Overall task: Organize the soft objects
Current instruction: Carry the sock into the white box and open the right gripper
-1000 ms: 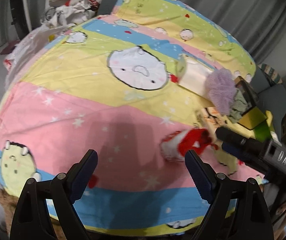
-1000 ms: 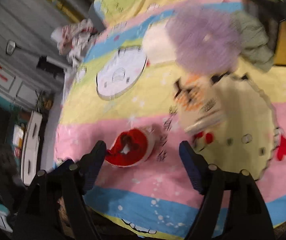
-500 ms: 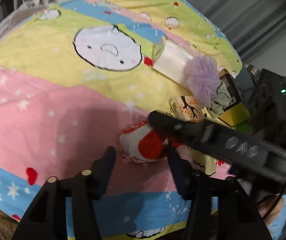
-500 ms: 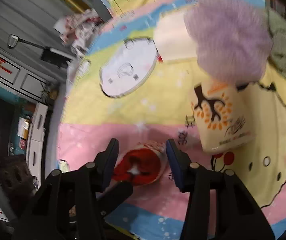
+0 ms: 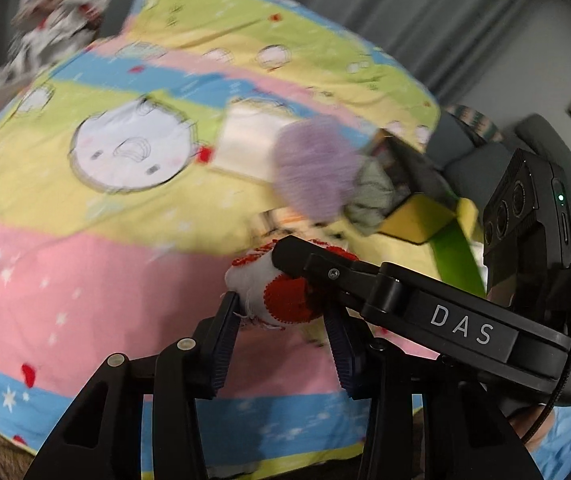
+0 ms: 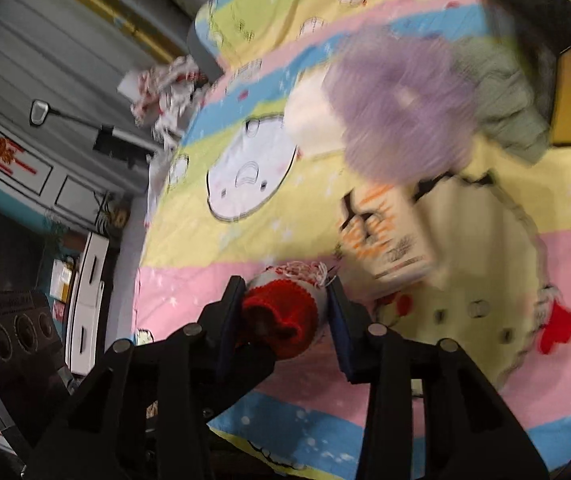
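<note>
Left wrist view: a red and white knitted toy [image 5: 281, 300] is clamped by the left hand-held gripper [image 5: 285, 320] and the right hand-held gripper [image 6: 285, 308], both jaws just closed on it, above a striped cartoon bedspread [image 5: 85, 260] near a purple pom-pom [image 5: 317, 172].

My jaws pinch a small red-and-white knitted sock [image 5: 281, 300] from both sides, bunched and frayed, above the pink stripe; a purple pouf [image 6: 401, 108] lies beyond

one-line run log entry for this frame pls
phase: two-handed grasp | left hand-held gripper: shut on red-and-white knit sock | right hand-held gripper: shut on same sock | surface: striped bedsheet
</note>
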Demonstrator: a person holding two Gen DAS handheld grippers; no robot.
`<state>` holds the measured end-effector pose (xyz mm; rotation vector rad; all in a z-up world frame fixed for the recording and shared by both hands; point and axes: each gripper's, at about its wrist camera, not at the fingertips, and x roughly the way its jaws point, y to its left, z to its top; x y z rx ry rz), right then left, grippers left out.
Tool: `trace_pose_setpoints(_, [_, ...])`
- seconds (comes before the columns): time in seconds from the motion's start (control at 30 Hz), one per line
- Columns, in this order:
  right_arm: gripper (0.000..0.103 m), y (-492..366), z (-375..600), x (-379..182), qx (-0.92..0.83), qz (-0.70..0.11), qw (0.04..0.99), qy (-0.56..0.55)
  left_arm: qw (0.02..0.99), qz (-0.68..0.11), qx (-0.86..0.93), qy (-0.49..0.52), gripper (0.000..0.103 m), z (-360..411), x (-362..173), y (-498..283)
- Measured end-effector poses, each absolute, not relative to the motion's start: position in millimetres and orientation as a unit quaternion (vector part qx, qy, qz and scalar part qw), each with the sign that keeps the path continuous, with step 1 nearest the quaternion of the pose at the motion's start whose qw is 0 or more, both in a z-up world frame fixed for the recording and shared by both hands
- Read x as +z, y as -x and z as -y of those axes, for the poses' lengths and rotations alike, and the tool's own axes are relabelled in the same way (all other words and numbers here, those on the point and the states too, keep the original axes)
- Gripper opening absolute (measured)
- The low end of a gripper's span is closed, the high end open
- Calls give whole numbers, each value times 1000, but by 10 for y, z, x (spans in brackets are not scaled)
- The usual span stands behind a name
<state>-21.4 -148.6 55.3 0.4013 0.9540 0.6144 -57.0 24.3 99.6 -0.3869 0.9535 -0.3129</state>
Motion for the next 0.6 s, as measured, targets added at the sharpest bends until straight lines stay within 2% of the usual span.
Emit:
trace_pose_setpoints(0.33, [40, 336, 2508, 974, 213, -359, 874, -248, 870, -412, -249, 102, 43, 740, 1454, 404])
trace_pose_setpoints(0.6, [41, 466, 3336, 1108, 125, -310, 896, -291, 851, -400, -336, 55, 43, 1602, 1603, 242])
